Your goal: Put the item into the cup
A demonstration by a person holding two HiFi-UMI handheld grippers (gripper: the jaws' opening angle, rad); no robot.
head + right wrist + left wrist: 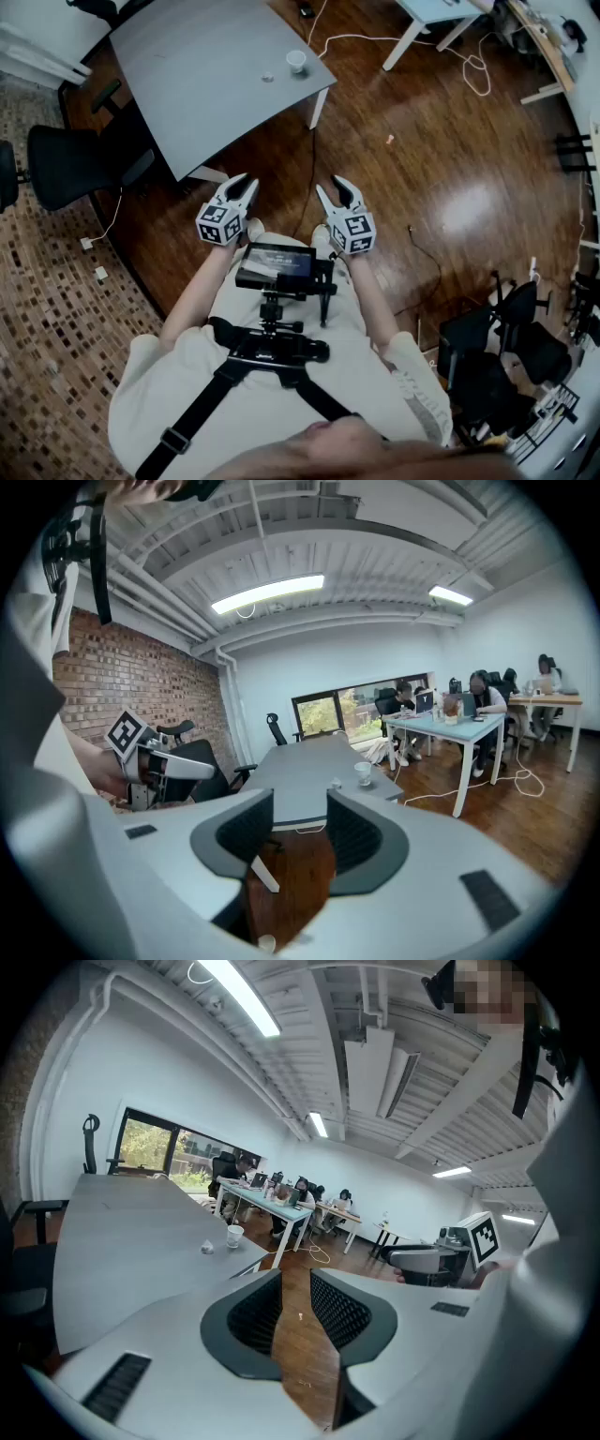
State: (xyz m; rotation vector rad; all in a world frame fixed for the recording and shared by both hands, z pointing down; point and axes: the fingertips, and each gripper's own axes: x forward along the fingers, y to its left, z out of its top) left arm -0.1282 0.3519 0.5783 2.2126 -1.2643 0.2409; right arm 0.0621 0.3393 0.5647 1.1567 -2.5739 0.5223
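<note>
Head view: black chair (66,164) stood at 8 o'clock of grey table (187,103). Small pale item (268,77) lay at 8 o'clock of white cup (296,62). Left gripper (240,187), right gripper (335,189): jaws were partly apart, empty.

One grey table (206,84), one white cup (296,61), one small item (268,77), two claws: left claw (249,181), right claw (329,184).

Bright overhead strip lights (239,997), fisheye-warped edges.
</note>
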